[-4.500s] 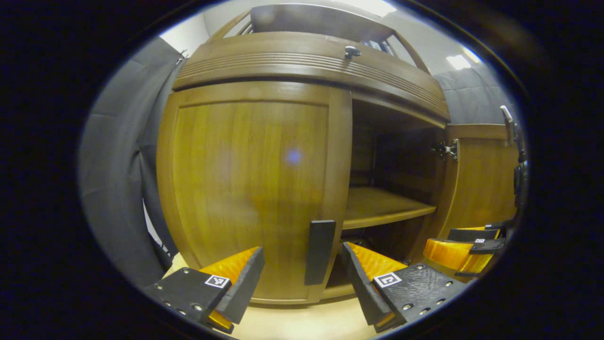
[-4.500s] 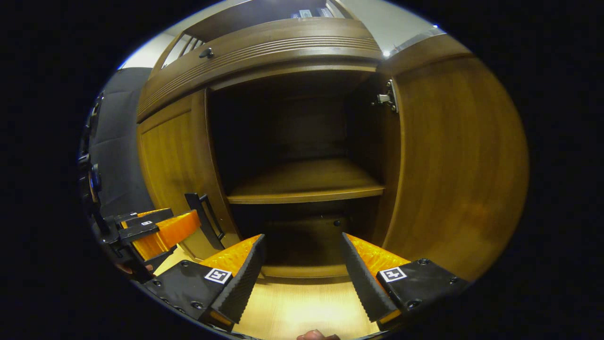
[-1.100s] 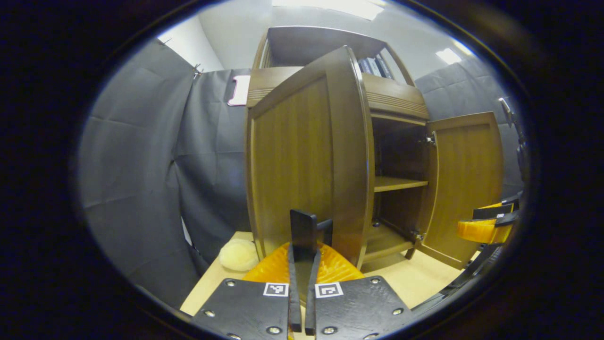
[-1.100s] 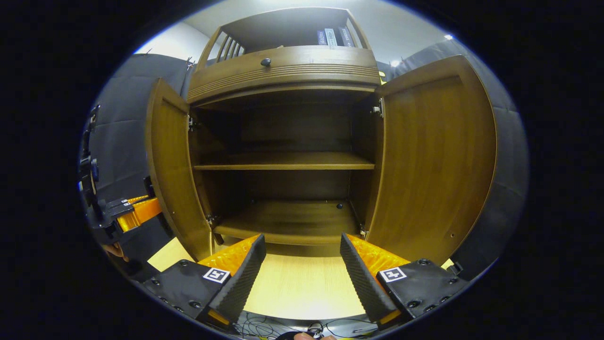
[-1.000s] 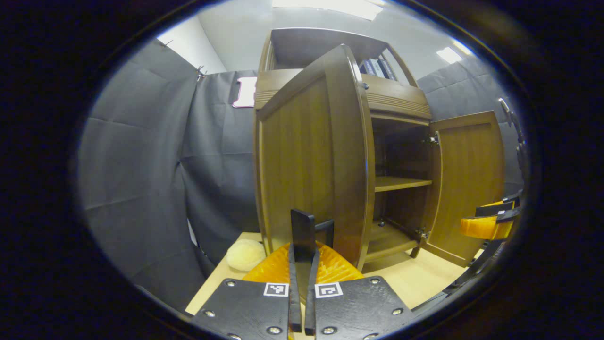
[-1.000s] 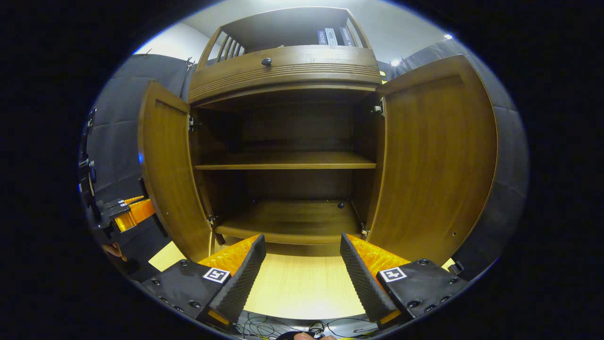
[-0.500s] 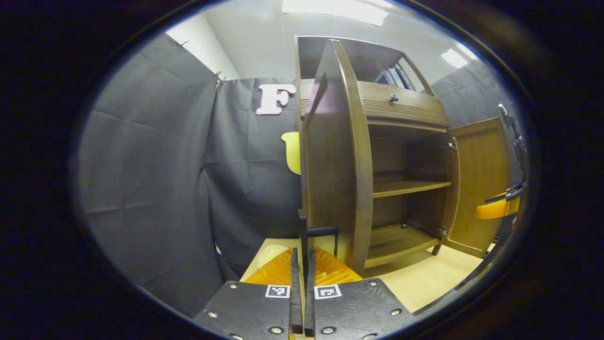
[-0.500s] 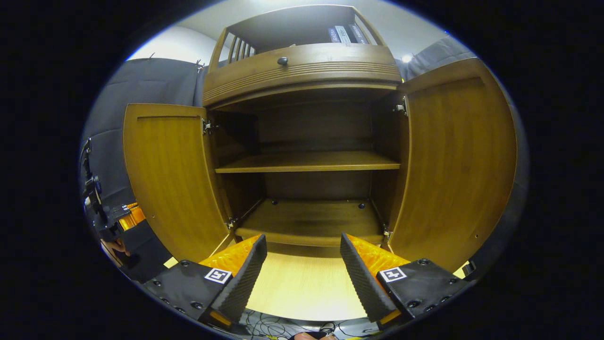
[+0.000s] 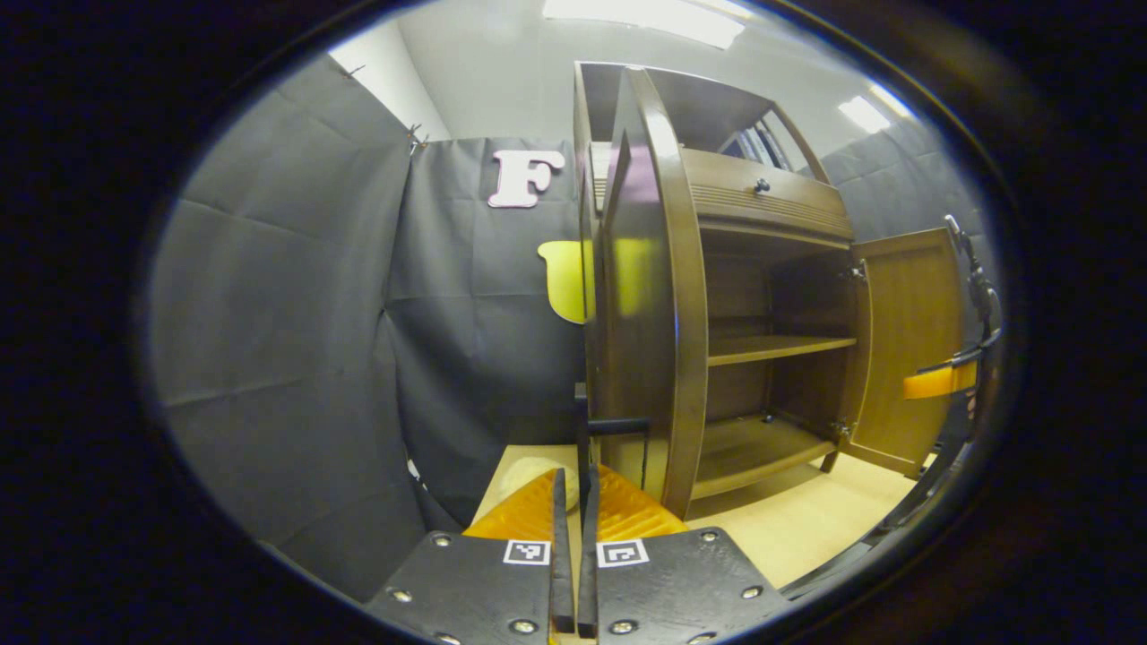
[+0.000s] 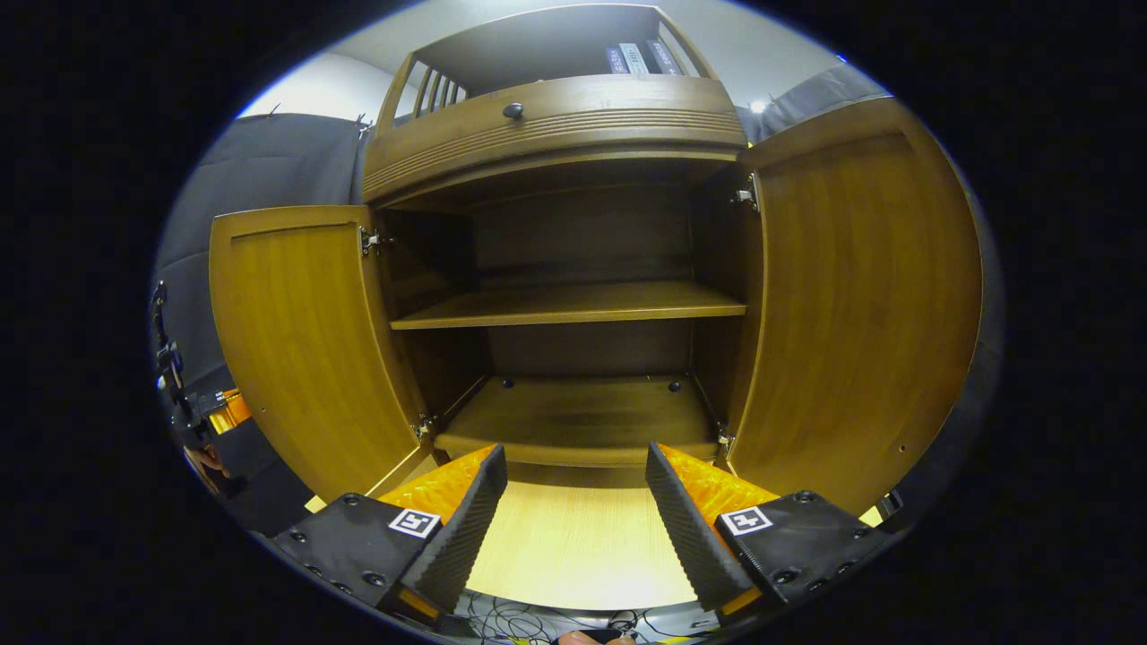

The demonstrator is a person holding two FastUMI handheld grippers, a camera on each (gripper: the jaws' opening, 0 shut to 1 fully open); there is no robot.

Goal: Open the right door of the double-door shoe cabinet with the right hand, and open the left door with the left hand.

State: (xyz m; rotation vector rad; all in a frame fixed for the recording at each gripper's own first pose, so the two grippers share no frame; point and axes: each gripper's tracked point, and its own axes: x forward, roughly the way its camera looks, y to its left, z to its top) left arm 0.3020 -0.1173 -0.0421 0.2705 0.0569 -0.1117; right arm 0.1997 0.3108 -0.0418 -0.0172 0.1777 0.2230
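While the left gripper [image 9: 573, 502] clamps the left door's handle [image 9: 584, 430], the right gripper [image 10: 573, 502] hovers wide before the cabinet [image 10: 573, 233]

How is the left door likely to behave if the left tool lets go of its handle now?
The left door is a rigid wood panel on hinges, so it would likely stay open rather than flop. It probably swings easily if nudged. The left tool grips a thin handle, which may slip from a loose pinch.

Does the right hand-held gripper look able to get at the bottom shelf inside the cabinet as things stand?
Probably yes. The right hand-held gripper is open and faces the bottom shelf head on. Both the left door and the right door are swung wide, and nothing stands on the light tabletop between them.
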